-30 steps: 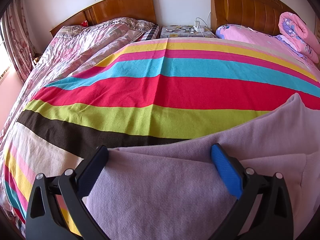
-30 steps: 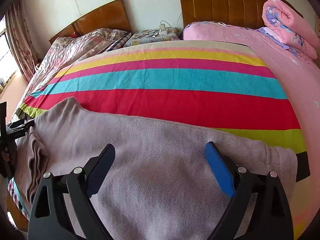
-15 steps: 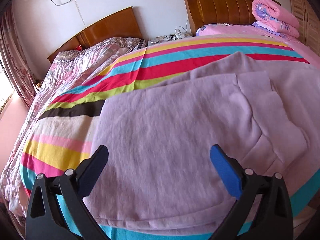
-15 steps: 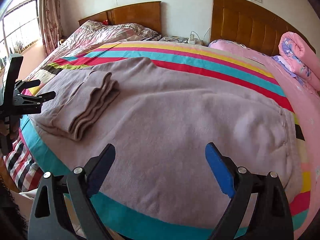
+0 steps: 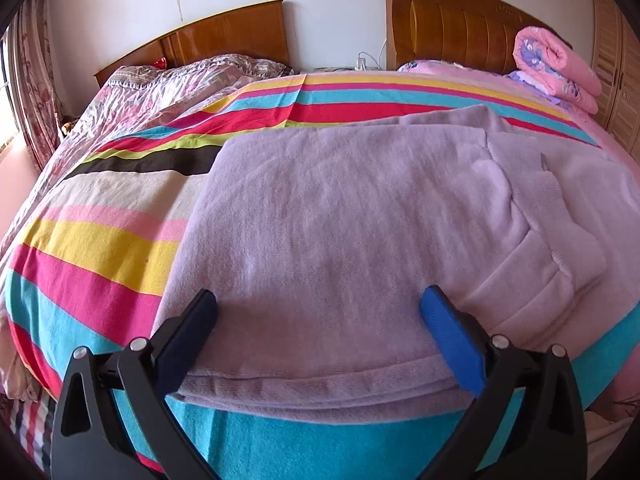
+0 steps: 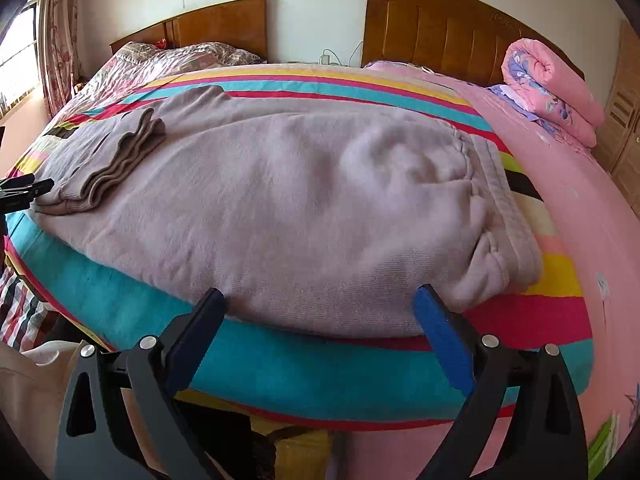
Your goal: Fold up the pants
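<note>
I see the pants (image 6: 280, 200) lying on the striped bed (image 6: 280, 364), long axis left to right. Both jaws are wide and empty: left gripper (image 5: 318, 318) near the folded cuffs, right gripper (image 6: 318, 312) near the waistband.

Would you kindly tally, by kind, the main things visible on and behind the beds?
Pants: 1
Striped sheet: 1
Rolled quilt: 1
Headboards: 2
Total: 5
</note>
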{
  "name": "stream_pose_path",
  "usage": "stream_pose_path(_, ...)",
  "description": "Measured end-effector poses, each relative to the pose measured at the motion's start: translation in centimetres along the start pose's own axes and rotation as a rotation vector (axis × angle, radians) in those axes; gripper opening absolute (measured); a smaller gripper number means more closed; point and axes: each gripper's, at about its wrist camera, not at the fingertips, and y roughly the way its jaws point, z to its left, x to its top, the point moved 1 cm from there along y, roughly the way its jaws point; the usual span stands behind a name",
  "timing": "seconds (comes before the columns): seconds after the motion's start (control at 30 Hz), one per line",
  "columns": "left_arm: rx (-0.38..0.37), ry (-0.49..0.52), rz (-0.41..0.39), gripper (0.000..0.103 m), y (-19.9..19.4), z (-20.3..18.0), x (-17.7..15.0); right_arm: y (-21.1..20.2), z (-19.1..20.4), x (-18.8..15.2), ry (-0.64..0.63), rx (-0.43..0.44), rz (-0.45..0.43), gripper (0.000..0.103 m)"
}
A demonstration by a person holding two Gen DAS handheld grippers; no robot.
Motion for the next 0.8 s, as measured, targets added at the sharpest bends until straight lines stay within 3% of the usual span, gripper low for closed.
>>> stream_pose_path(0.07,0.002,0.024,-0.002,0.102,-0.1,0.0,0.0,-0.3,0.2,-0.1,-0.038,-0.025,0.034,0.091)
stream_pose_path(0.13,0.002,0.02,0.017,0.102,0.0,0.1,0.2,-1.2,-0.8,-0.2,0.021,-0.028,0.04,0.091)
stream_pose_path(0.23,0.05,0.023,0.067,0.102,-0.4,-0.2,0.9,-3.3,-4.6,-0.6,0.219,-0.026,0.016,0.092)
stream_pose_path(0.33,0.096,0.015,0.057,0.102,-2.1,-0.6,2.1,-4.6,-8.3,-1.3,0.435,-0.029,0.003,0.092)
stream_pose_path(0.4,0.032,0.024,0.008,0.102,-3.6,-2.0,4.0,-5.2,-8.9,-0.4,0.483,-0.018,-0.05,0.092)
stream_pose_path(0.53,-0.195,0.105,-0.04,0.102,-3.3,-9.2,9.7,-3.4,-4.8,4.7,0.276,-0.01,-0.079,0.092)
stream_pose_path(0.63,-0.268,0.209,0.015,0.102,0.1,-16.9,13.6,-0.8,-1.6,7.1,0.184,0.063,-0.047,0.092)
stream_pose_path(0.73,-0.378,0.28,0.084,0.102,3.6,-24.2,15.4,1.1,0.1,7.7,0.126,0.057,-0.021,0.092)
stream_pose_path(0.8,-0.394,0.355,0.094,0.102,5.5,-28.7,15.6,1.5,0.1,7.5,0.107,0.032,-0.013,0.092)
